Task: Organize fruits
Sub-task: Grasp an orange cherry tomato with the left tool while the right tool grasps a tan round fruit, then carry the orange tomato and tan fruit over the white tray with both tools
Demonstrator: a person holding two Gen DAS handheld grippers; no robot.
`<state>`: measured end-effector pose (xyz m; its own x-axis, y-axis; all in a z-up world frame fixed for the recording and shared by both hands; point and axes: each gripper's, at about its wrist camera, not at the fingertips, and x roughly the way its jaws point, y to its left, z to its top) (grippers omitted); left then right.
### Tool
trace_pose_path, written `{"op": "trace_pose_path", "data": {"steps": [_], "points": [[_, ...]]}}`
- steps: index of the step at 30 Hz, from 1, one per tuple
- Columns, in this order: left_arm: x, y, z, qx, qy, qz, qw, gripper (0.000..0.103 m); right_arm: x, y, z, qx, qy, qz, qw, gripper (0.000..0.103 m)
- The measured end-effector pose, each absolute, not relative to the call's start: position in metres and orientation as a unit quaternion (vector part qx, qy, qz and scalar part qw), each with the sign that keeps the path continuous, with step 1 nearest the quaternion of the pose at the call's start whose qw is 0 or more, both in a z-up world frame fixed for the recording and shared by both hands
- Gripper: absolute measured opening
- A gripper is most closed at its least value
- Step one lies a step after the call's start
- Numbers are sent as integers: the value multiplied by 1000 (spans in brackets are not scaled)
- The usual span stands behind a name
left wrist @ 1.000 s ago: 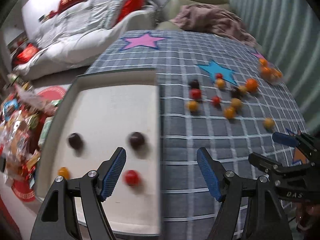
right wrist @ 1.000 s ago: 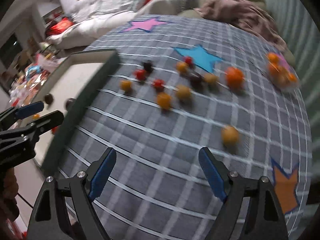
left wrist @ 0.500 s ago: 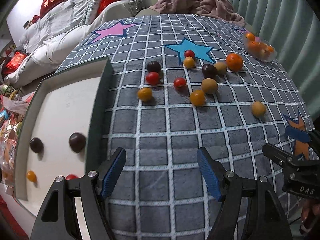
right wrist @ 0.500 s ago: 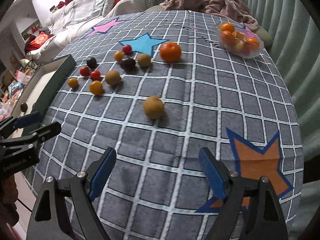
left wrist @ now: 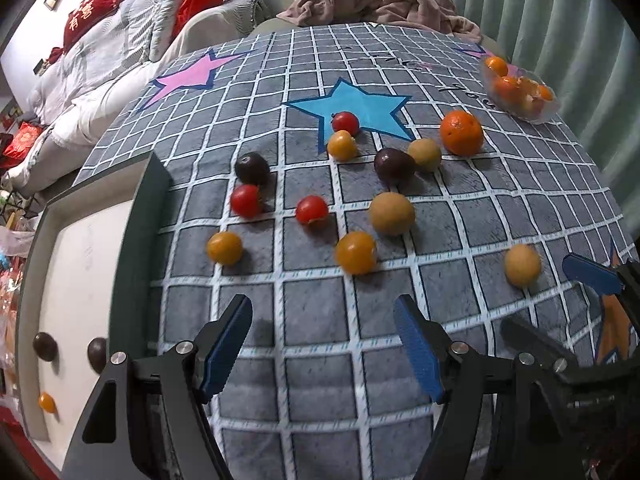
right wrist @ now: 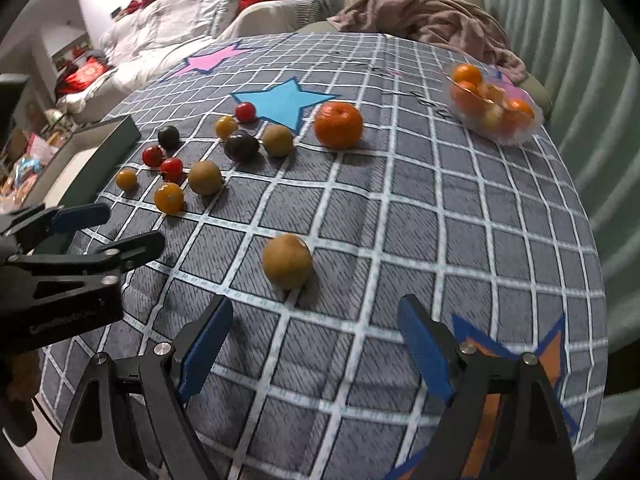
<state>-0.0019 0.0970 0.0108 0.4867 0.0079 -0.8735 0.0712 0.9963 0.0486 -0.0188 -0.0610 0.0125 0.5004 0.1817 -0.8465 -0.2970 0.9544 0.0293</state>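
**Both tools shifted off the tray, over the loose fruit**

Since a second ago the left tool (left wrist: pixel 322 342) has swung off the tray (left wrist: pixel 136 248) and now hangs over the checked cloth (left wrist: pixel 320 392); the right tool (right wrist: pixel 314 342) has closed in on one lone tan fruit (right wrist: pixel 286 266). Both stand wide, nothing between the pads.

Count on the cloth-covered counter, left wrist view:
- red tomatoes, 3: (left wrist: pixel 345 123), (left wrist: pixel 245 200), (left wrist: pixel 312 210)
- yellow-orange tomatoes, 3: (left wrist: pixel 342 145), (left wrist: pixel 224 247), (left wrist: pixel 355 252)
- dark round fruits, 2: (left wrist: pixel 252 168), (left wrist: pixel 394 165)
- tan round fruits, 3: (left wrist: pixel 424 154), (left wrist: pixel 391 213), and the lone one near the right tool
- large orange, 1: (left wrist: pixel 461 132)

Inside the tray: 2 dark fruits (left wrist: pixel 45 346), (left wrist: pixel 97 355) and 1 small orange one (left wrist: pixel 47 403); the left tool's arm hides part of the tray floor.

A clear bowl (left wrist: pixel 520 92) at the counter's far right corner holds several orange fruits; count uncertain.

The lone tan fruit lies just ahead of the right tool, between the lines of its two pads, untouched.
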Motion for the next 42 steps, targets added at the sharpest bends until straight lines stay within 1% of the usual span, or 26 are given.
{"op": "trace_pose_path", "data": {"steps": [5, 7, 9, 10, 11, 12, 13, 14, 15, 16, 17, 22, 31, 42], "points": [[12, 94, 8, 16, 510, -17, 860, 74, -10, -54, 12, -73, 471, 152, 866, 86], [16, 94, 8, 8, 513, -15, 858, 74, -8, -52, 12, -75, 468, 156, 866, 84], [18, 94, 7, -1, 513, -11, 858, 74, -7, -49, 13, -81, 464, 158, 868, 72], [19, 95, 7, -3, 512, -9, 859, 73, -7, -48, 14, -83, 461, 159, 869, 68], [18, 94, 7, -4, 509, -8, 861, 66, -7, -48, 14, -84, 460, 160, 869, 60], [19, 93, 8, -4, 506, -9, 862, 61, -7, -48, 15, -82, 459, 163, 869, 51], [19, 93, 9, -4, 506, -10, 863, 53, -8, -49, 16, -78, 459, 168, 869, 46], [19, 92, 10, -3, 505, -8, 863, 42, -9, -49, 17, -74, 459, 171, 869, 35], [19, 91, 10, -3, 504, -9, 864, 35, -9, -50, 18, -69, 460, 174, 868, 28], [18, 90, 11, -3, 504, -11, 864, 26, -10, -52, 18, -62, 462, 178, 867, 27], [17, 89, 11, -4, 504, -14, 864, 23, -12, -54, 18, -56, 463, 180, 866, 27], [4, 89, 11, -1, 499, -20, 866, 23, -29, -61, 19, -32, 468, 189, 863, 28], [-55, 93, 11, 20, 491, -29, 870, 23, -62, -78, 18, -2, 472, 189, 861, 27], [-93, 107, 17, -7, 489, -25, 872, 23, -91, -83, 22, 19, 478, 191, 857, 28]]}}
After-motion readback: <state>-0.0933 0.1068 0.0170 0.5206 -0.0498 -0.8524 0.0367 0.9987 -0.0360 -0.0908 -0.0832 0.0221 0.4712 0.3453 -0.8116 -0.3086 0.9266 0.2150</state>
